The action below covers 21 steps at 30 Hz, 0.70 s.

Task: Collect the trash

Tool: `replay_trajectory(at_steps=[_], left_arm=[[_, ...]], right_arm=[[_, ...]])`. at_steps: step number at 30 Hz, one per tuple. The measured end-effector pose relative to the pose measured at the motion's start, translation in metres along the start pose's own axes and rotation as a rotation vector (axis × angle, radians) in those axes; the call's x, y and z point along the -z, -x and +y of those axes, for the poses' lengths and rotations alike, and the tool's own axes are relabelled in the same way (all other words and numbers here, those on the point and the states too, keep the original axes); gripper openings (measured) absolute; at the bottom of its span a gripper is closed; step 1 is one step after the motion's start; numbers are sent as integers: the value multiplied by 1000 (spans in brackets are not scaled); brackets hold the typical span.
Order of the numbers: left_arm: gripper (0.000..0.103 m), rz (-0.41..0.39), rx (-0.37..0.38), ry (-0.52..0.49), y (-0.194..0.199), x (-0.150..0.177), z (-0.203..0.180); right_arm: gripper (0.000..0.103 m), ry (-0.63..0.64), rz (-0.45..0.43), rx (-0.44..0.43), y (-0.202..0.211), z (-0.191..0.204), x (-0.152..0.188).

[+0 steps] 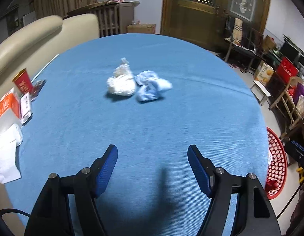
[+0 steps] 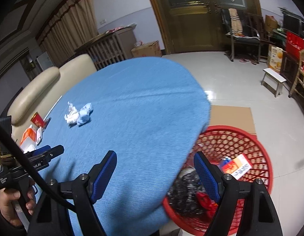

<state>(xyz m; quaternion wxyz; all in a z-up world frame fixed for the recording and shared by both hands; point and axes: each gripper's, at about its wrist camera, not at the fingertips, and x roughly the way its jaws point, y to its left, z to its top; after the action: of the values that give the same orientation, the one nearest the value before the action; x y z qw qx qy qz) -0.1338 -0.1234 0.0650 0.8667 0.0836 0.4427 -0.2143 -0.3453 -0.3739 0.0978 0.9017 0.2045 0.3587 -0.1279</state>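
Your left tool (image 1: 152,164) hangs over the near part of the round counter under its blue ribbed cloth (image 1: 171,118), its blue-padded jaws standing well apart with nothing between them. Your right tool (image 2: 155,170) is likewise spread wide and empty, straddling the counter's right edge with one finger over the cloth and the other over the red plastic lattice basket (image 2: 256,137) on the floor. That basket already holds an orange-and-white printed carton (image 2: 237,166), dark crumpled material and a red wrapper. The trash left on the counter is a crumpled white tissue wad (image 1: 121,83) touching a crumpled pale-blue wad (image 1: 150,87), both near the middle of the cloth, well apart from either tool. At the left edge stand a red paper cup (image 1: 23,81), an orange-and-white box (image 1: 8,106) and loose white tissues (image 1: 6,157).
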Motion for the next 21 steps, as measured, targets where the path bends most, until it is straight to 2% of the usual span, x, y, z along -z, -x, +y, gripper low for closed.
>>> replay_trajectory(at_steps=[11, 18, 21], left_arm=[[74, 12, -77, 110, -7, 3, 58], [74, 17, -81, 144, -12, 1, 73], [74, 18, -75, 157, -13, 0, 77]], right_arm=[[83, 103, 62, -85, -46, 59, -14], [83, 153, 101, -191, -95, 113, -43], [83, 158, 122, -197, -119, 132, -53]])
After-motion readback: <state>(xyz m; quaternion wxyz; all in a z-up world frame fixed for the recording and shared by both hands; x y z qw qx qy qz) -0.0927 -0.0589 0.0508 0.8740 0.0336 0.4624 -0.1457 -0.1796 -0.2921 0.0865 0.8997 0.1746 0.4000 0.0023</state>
